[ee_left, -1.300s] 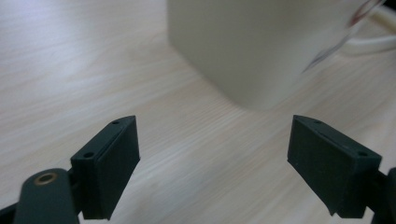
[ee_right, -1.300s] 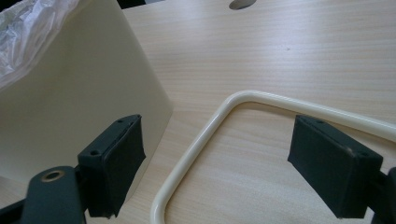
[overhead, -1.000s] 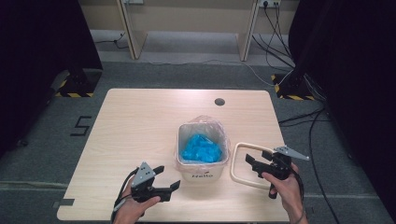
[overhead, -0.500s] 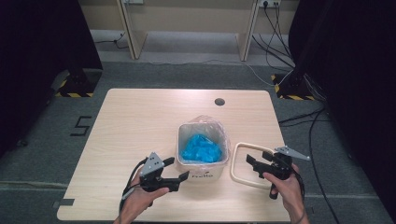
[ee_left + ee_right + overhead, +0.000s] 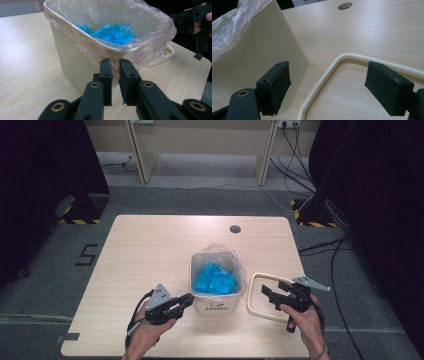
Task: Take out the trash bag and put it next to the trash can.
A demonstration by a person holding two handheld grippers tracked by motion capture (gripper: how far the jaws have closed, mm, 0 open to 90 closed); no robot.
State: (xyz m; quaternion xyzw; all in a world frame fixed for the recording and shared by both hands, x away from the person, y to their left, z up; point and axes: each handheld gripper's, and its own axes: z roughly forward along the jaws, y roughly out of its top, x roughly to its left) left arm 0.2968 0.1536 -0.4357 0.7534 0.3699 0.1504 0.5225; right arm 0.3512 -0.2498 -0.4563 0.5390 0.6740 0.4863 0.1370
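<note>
A cream bin [image 5: 216, 301] lined with a clear plastic bag [image 5: 218, 254] stands at the table's front middle, with crumpled blue material [image 5: 215, 280] inside. My left gripper [image 5: 187, 301] sits at the bin's left front corner. In the left gripper view it [image 5: 115, 68] is shut on the bag's [image 5: 150, 32] hanging edge just below the rim. My right gripper [image 5: 266, 292] is open to the right of the bin, its jaws spread over one corner of a cream ring frame [image 5: 324, 75] that lies flat on the table.
The wooden table [image 5: 150, 250] has a cable hole [image 5: 235, 228] at the back. Grey floor surrounds it, with cables [image 5: 320, 245] trailing at the right. The ring frame [image 5: 252, 295] lies close beside the bin's right wall [image 5: 257, 50].
My left gripper has moved right and forward to the bin's corner, and its jaws have come together on the bag's edge. The right gripper has stayed put.
</note>
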